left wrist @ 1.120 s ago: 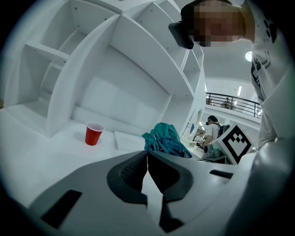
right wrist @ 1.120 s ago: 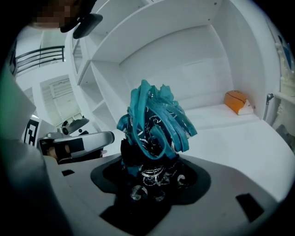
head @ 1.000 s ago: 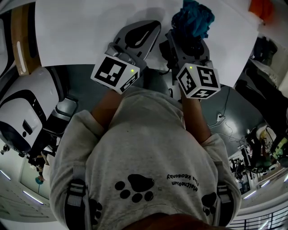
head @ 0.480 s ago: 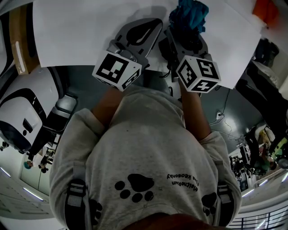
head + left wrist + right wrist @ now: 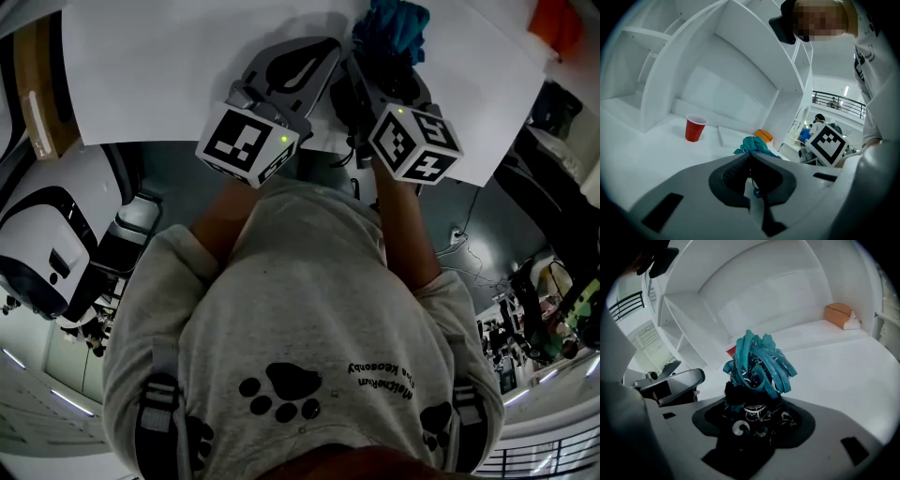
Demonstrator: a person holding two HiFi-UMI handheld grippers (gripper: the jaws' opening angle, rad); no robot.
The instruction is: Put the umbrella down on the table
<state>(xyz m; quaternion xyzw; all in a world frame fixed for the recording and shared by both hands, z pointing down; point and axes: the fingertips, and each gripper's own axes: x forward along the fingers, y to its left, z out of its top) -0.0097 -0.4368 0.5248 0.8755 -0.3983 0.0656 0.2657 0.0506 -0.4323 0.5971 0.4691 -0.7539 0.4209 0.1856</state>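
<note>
Right claw (image 5: 751, 405) tight around umbrella (image 5: 758, 365)

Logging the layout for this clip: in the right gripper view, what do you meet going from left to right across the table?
left gripper → teal umbrella → orange block

The teal-and-black folded cloth umbrella (image 5: 757, 366) looks soft and crumpled. The smooth white table (image 5: 843, 362) is matt. The red plastic cup (image 5: 695, 128), at the umbrella's ten o'clock, is smooth.
</note>
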